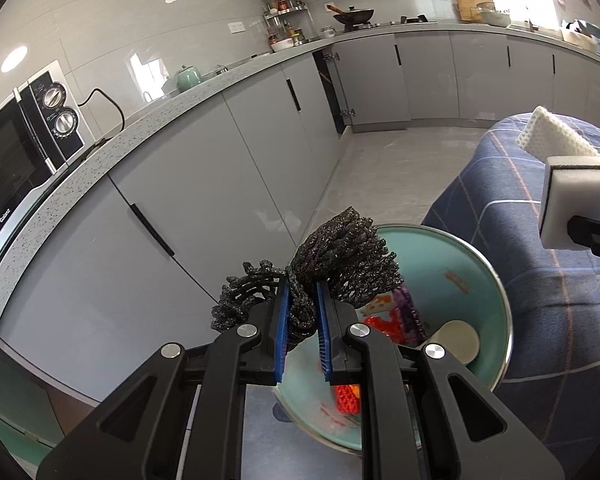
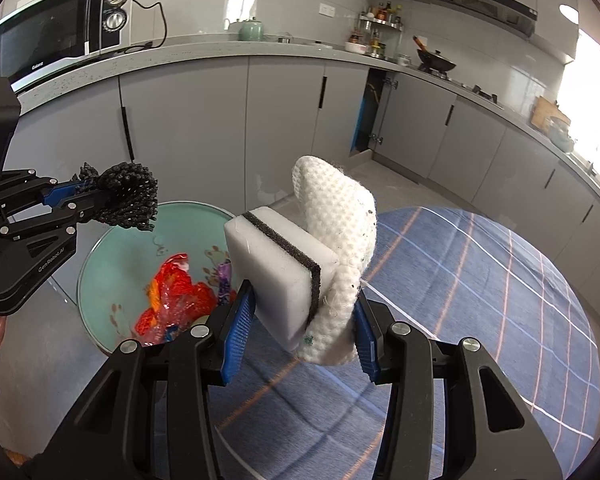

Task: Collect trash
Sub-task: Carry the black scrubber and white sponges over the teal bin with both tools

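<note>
Left gripper [image 1: 303, 312] — clamped on black mesh scrubber [image 1: 340, 268], poised above teal basin [image 1: 496, 300]. Right gripper [image 2: 300, 330] — pinched white sponge [image 2: 284, 272] and white knitted cloth [image 2: 340, 224] together, over blue checked tablecloth [image 2: 480, 300], just beside basin. Basin held red wrapper [image 2: 172, 300]. Step judged: depositing; next calls for release over basin. Beyond: grey cabinets [image 2: 284, 108], microwave [image 2: 60, 36]

My left gripper [image 1: 303, 322] is clamped narrowly on a load; my right gripper [image 2: 300, 326] grips wider, both raised.
</note>
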